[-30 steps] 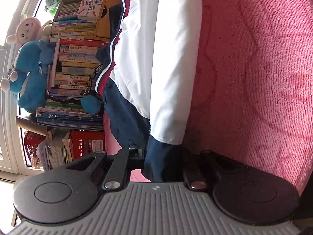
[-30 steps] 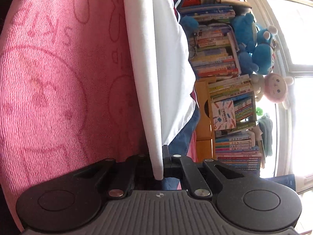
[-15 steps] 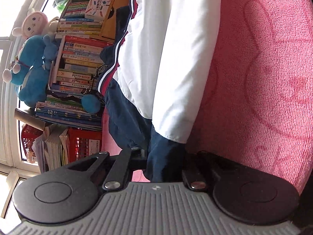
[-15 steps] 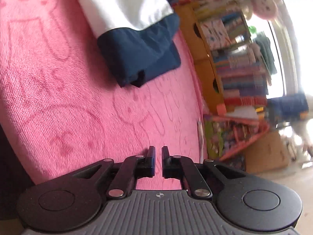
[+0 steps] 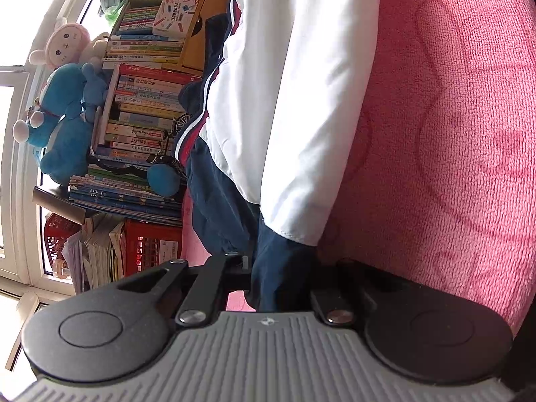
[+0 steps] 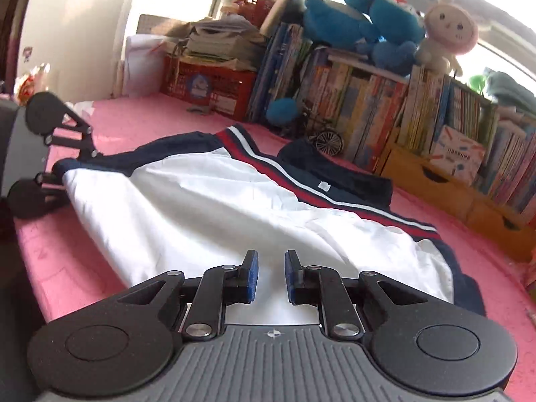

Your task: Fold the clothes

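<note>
Left claw on jacket cuff

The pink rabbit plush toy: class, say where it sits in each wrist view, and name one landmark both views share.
Left wrist view: the pink rabbit plush toy is at upper left, beside the window, above the blue plush toy.
Right wrist view: it is at upper right, on top of the bookshelf.
Shared landmark: the blue plush toy next to it.

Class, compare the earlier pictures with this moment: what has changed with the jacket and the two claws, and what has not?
The right claw let go of the jacket's white edge, pulled back and rolled upright; its jaws are opening, nothing between them. The left claw stays shut on the navy cuff; the jacket stays on the pink blanket.
</note>
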Available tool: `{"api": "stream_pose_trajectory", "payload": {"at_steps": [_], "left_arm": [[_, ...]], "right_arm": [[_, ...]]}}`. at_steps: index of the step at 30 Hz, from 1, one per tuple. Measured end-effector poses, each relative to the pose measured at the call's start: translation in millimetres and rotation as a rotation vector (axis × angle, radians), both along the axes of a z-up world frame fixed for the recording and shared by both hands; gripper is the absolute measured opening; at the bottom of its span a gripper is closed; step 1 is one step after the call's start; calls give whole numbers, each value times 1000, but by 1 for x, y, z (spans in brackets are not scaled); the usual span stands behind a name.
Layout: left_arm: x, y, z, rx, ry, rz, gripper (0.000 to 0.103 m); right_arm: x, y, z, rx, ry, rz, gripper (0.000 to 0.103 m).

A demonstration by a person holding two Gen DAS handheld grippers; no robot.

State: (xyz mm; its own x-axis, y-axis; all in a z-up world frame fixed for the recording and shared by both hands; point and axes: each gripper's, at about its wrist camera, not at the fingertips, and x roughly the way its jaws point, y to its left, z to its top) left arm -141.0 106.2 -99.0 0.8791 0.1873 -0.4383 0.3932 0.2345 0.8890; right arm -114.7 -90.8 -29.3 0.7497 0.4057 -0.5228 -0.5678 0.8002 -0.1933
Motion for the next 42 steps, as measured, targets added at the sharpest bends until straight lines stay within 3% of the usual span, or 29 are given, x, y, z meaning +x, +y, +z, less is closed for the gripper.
{"api": "stream_pose_trajectory", "payload": {"at_steps": [3,7,11,13,15,18,20,23,26,28,30,33,35,36,39,42], "left_arm": [[-1,2,1,-24,-8,-5,1],[-3,5,3,-69,-19,-10,0],[-3,5,4,-93,-21,-3,0],[-3,4,4,-89,-24,-2,0],[-3,4,4,-88,-21,-2,0],[-3,5,4,-90,-17,-4,0],[-3,5,4,-87,-23,-4,0],[-4,5,3,-87,-30,-5,0],[-5,5,3,-89,-34,-9,0],[-6,5,2,-89,-42,-14,0],[-7,5,1,-89,-49,-20,0],[-6,6,2,-95,-52,-16,0],[-6,6,2,-106,-50,-12,0],[-6,6,3,-111,-51,-10,0],[-6,7,3,-119,-54,-7,0],[-6,7,3,-117,-53,-9,0]], "right_arm": [[43,-32,-7,28,55,-189,17],[79,-102,-30,-36,23,-499,14],[83,-142,-35,2,67,-656,16],[71,-138,-27,24,43,-643,18],[55,-127,-13,122,42,-564,23],[41,-97,5,237,86,-357,29],[39,-69,9,255,128,-222,29],[52,-31,3,209,180,-106,29],[81,-17,-5,117,155,-136,29],[107,-26,-13,61,132,-259,26],[130,-53,-20,112,148,-342,0],[128,-69,-10,158,131,-459,3],[101,-60,1,135,41,-480,21],[84,-56,6,162,22,-451,25],[28,-39,13,272,63,-323,26],[-17,-9,3,289,97,-245,28]]}}
